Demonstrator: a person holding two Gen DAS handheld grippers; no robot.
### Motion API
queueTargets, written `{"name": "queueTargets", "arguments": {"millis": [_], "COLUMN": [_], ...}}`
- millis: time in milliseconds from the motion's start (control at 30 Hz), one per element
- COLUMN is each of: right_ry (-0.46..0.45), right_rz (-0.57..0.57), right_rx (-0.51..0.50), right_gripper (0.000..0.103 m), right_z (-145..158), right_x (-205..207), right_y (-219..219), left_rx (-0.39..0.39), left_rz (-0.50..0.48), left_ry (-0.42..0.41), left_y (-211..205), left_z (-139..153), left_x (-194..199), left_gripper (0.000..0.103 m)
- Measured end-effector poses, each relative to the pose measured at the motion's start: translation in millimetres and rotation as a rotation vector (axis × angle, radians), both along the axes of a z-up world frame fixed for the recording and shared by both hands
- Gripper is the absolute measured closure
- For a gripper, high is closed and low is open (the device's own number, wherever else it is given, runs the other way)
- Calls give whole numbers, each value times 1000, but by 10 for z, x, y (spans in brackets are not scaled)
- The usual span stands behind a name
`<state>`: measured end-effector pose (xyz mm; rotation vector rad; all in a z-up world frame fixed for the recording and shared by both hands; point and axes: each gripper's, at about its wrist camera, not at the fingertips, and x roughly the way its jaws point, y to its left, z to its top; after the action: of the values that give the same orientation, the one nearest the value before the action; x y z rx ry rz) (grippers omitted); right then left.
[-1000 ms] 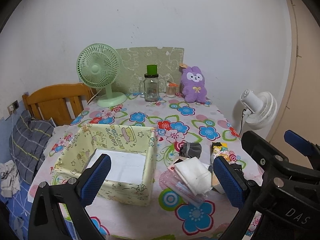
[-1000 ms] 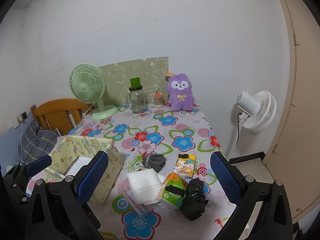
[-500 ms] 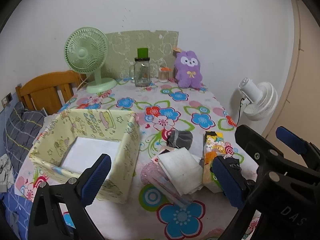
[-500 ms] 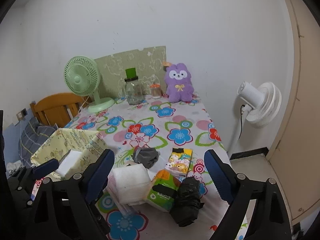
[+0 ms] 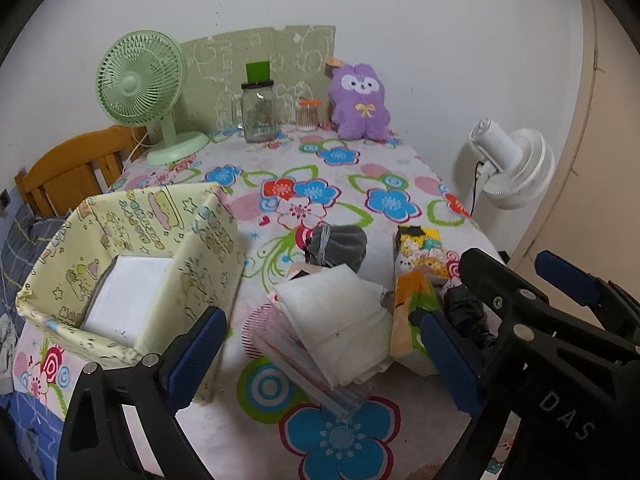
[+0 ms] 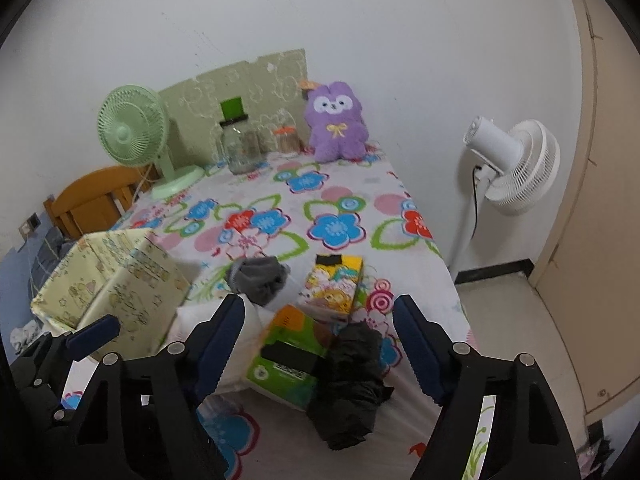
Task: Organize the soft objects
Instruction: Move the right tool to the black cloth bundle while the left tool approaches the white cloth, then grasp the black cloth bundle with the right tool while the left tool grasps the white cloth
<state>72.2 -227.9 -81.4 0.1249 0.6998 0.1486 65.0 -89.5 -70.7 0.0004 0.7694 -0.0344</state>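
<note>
The left gripper is hovering with its jaws spread wide and holding nothing, above the folded white cloth lying on the floral tabletop. The right gripper is likewise standing wide and empty, over the green tissue pack and the black bundle at the near right edge. The yellow fabric box is sitting at the near left, with a white item lying inside it. A grey pouch and a cartoon-printed pack are resting just beyond the cloth. The purple plush is sitting upright at the far edge.
</note>
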Motion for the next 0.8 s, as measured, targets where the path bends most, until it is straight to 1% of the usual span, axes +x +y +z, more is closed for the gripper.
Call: {"name": "queueTargets", "arguments": {"millis": [133, 200, 300, 533, 600, 633, 667, 700, 733, 800], "right_ry": [43, 73, 116, 183, 202, 208, 211, 211, 212, 214], "right_rz": [-13, -22, -32, -20, -16, -14, -16, -20, -22, -34], "right_rx": [3, 4, 6, 12, 17, 20, 19, 16, 11, -3], "right_gripper": [25, 30, 33, 42, 47, 48, 50, 54, 56, 68], "right_z": [-121, -203, -324, -539, -583, -607, -618, -624, -628, -636], "right_x": [61, 106, 163, 241, 264, 272, 275, 277, 284, 294], "right_y": [-50, -80, -112, -95, -84, -79, -76, -73, -73, -80], "left_rx": [15, 20, 20, 52, 58, 60, 64, 65, 70, 81], "left_rz": [-1, 4, 26, 28, 27, 25, 24, 24, 24, 24], "left_ry": [21, 32, 57, 103, 115, 119, 121, 121, 118, 114], "left_y": [-55, -64, -46, -72, -82, -88, -91, -94, -99, -108], "left_z": [-94, -141, -239, -403, -439, -455, -466, -471, -473, -471], "left_x": [49, 62, 81, 151, 165, 172, 174, 176, 180, 184], "left_gripper": [6, 7, 7, 9, 10, 10, 10, 10, 10, 10]}}
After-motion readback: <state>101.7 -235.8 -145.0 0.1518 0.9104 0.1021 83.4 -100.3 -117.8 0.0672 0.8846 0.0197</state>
